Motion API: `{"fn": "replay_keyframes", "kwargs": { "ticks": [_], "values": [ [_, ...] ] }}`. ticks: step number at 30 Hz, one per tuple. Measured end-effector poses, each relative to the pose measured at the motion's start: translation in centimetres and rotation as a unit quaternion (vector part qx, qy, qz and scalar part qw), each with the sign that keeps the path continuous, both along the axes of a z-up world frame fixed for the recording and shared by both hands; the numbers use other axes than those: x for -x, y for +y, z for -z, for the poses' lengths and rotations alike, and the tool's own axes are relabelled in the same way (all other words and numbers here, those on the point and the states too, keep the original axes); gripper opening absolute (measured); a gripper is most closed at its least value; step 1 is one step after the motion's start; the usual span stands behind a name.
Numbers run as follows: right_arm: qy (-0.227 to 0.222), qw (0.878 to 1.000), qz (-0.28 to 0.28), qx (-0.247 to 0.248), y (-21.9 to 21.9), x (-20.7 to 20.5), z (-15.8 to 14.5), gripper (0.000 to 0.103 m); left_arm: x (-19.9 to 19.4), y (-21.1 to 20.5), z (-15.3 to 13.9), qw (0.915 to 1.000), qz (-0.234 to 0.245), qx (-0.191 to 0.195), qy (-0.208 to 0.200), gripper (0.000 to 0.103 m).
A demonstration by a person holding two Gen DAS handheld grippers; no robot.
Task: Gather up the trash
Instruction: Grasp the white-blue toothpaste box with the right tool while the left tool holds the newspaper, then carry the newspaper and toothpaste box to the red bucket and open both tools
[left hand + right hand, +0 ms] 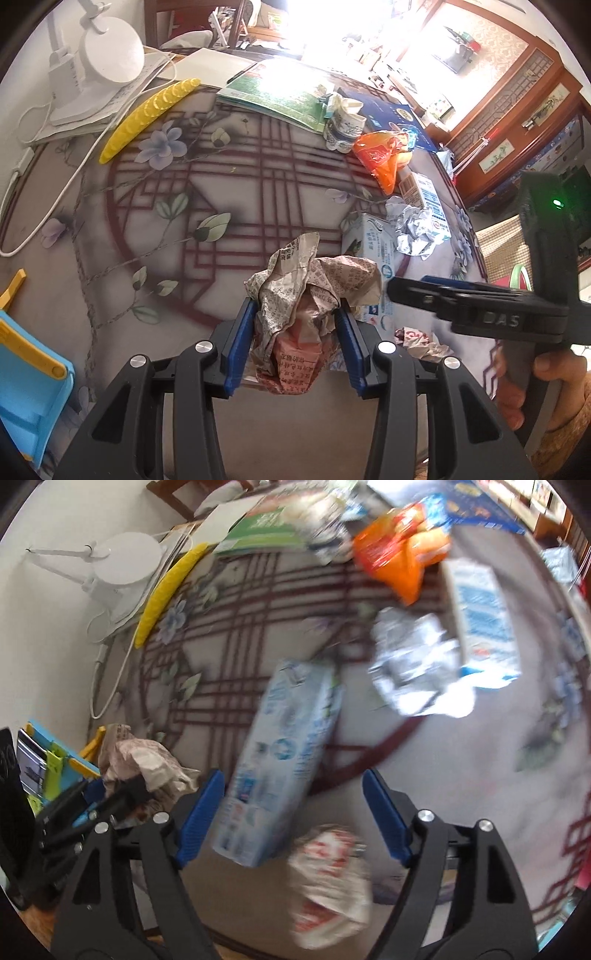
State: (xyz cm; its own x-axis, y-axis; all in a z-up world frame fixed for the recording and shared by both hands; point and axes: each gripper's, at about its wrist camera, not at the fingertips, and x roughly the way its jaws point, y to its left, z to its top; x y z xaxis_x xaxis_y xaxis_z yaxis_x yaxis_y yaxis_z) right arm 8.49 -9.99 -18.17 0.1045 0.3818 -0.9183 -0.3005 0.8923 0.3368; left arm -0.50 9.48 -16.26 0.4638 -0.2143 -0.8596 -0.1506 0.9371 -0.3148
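Two claws are at work over the patterned desk [229, 192]. The left claw [295, 339] is clenched on a crumpled newspaper ball [306, 295], pinched between both blue pads and held just above the near edge of the desk, its longer axis running away from the camera.

The right claw [293, 805] hangs spread apart, gripping nothing, its fingers straddling the near end of a pale blue carton [284, 760] and a crumpled red-and-white wrapper [328, 882]. The carton lies flat, its long axis running from near to far and tilted slightly right. In the left view this claw reaches in level from the right, a hand [543, 384] wrapped round its grip.

Farther off lie one silver foil wad [417, 664], a second carton [484, 620], one orange bag [399, 557] and one crushed paper cup [341, 127].
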Motion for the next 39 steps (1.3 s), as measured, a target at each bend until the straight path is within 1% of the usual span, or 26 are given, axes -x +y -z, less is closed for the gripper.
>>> {"fn": "replay_keyframes", "kwargs": {
  "ticks": [3,5,6,7,8,10,11,14,17,21,27,32,36,39],
  "values": [
    [0.007,1.0,0.003,0.022,1.6,0.0,1.2,0.077,0.6,0.4,0.0,1.0,-0.008,-0.004,0.002,0.041],
    [0.009,0.999,-0.008,0.038,2.8,0.3,1.9,0.077,1.1,0.8,0.0,0.9999,-0.014,-0.006,0.002,0.041],
    [0.008,0.999,-0.012,0.044,3.1,0.4,2.1,0.075,1.2,1.0,0.0,0.9998,-0.018,-0.007,0.003,0.041],
    [0.006,0.999,-0.017,0.049,3.4,0.6,2.3,0.066,1.4,1.2,0.0,0.9997,-0.022,-0.007,0.004,0.041],
    [0.006,0.998,-0.024,0.055,3.7,0.7,2.5,0.054,1.6,1.4,0.0,0.9996,-0.026,-0.007,0.005,0.041],
    [0.006,0.998,-0.026,0.051,3.7,0.8,2.5,0.049,1.9,1.8,0.1,0.9994,-0.034,-0.009,0.007,0.041],
    [0.006,0.998,-0.025,0.052,3.6,0.7,2.5,0.044,2.0,2.0,0.1,0.9993,-0.036,-0.009,0.007,0.041],
    [-0.017,0.999,-0.029,0.031,3.0,1.1,0.4,0.039,2.1,2.3,0.0,0.999,-0.043,-0.009,0.006,0.041],
    [-0.046,0.999,-0.022,0.007,1.9,1.5,-2.4,0.039,1.7,1.9,-0.1,0.9992,-0.039,-0.007,0.003,0.041],
    [-0.085,0.996,0.007,-0.022,-0.7,1.9,-6.1,0.039,0.7,0.7,-0.7,0.9998,-0.019,-0.003,-0.007,0.041],
    [-0.12,0.991,0.051,-0.043,-5.1,2.3,-9.1,0.039,-1.3,-2.1,-2.5,0.9994,0.017,0.004,-0.032,0.041],
    [-0.128,0.986,0.095,-0.044,-8.5,2.6,-9.8,0.039,-2.6,-5.1,-4.5,0.9971,0.05,0.003,-0.057,0.041],
    [-0.119,0.984,0.12,-0.049,-11.5,2.9,-9.5,0.039,-2.9,-7.4,-5.3,0.9957,0.068,0.003,-0.063,0.041],
    [-0.116,0.983,0.131,-0.052,-13.6,3.3,-9.3,0.039,-2.9,-9.0,-5.3,0.9954,0.075,-0.002,-0.06,0.041]
  ]
}}
